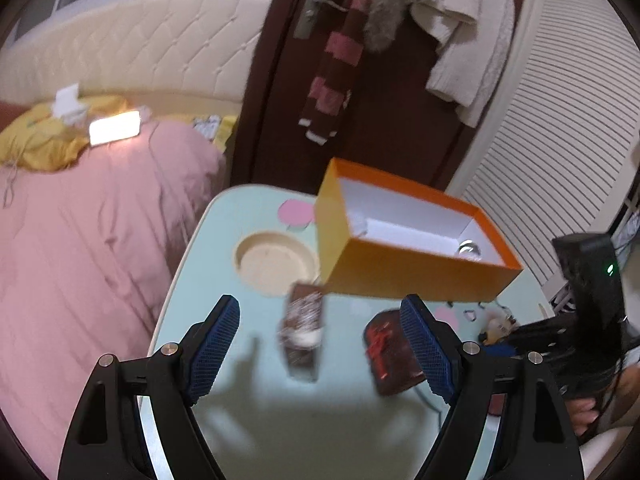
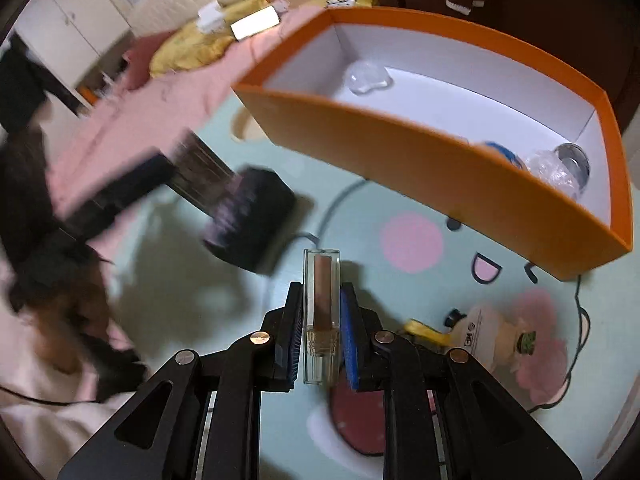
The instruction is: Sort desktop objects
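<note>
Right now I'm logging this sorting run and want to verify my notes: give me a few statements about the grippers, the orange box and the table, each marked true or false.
1. The right gripper is clamped on a clear rectangular tube with a brown core. True.
2. The left gripper is closed on a brown packet. False: its jaws stand open and hold nothing; the brown patterned packet lies on the table below.
3. The orange cardboard box with white lining is empty. False: clear glassy items lie inside.
4. The pale green cartoon-printed table carries a cream bottle with a black cap. True.
5. The round beige recess holds a cup. False: it is empty.
</note>
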